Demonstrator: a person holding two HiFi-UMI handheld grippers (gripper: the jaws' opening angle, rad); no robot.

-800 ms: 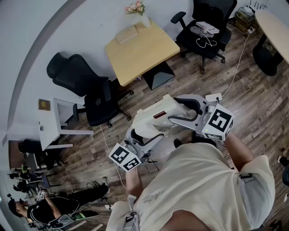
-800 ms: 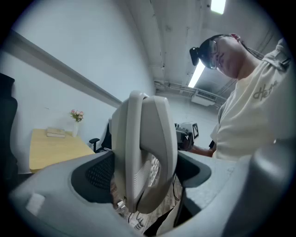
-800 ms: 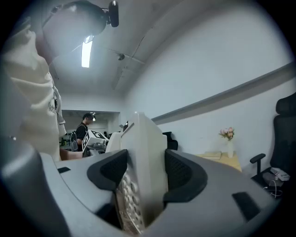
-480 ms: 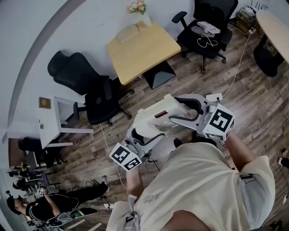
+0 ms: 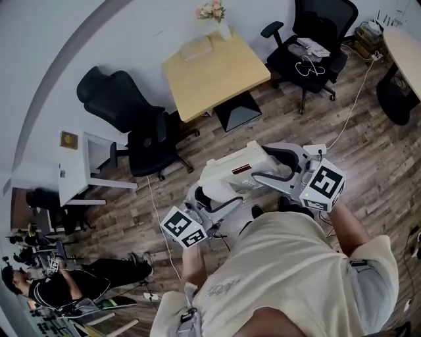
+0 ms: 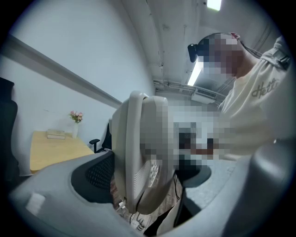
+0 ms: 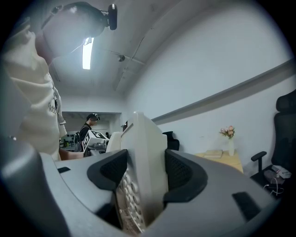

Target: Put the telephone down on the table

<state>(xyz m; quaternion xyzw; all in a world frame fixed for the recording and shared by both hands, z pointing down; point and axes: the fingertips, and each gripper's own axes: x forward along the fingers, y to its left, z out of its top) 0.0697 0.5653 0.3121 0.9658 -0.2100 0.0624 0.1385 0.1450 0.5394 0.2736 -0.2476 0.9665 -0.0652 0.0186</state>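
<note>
A cream telephone (image 5: 231, 172) hangs in the air over the wooden floor, keypad side on edge, held at both ends. My left gripper (image 5: 207, 196) is shut on its near-left end, where the left gripper view shows the telephone (image 6: 136, 162) upright between the dark pads. At the right end my right gripper (image 5: 271, 170) is shut too, both pads pressed flat against the telephone (image 7: 143, 157). The light wooden table (image 5: 220, 72) stands further off by the wall, with a vase of flowers (image 5: 214, 12) and a book (image 5: 197, 47) at its far edge.
Black office chairs stand left of the table (image 5: 122, 108) and to its right (image 5: 316, 39). A small white table (image 5: 82, 168) is at the left wall. A white cable (image 5: 348, 112) runs over the floor. A person (image 5: 59, 289) sits at the lower left.
Both grippers keep the same hold on the telephone. The table and chairs now sit slightly lower and further right in the head view, and the held telephone has shifted with them.
</note>
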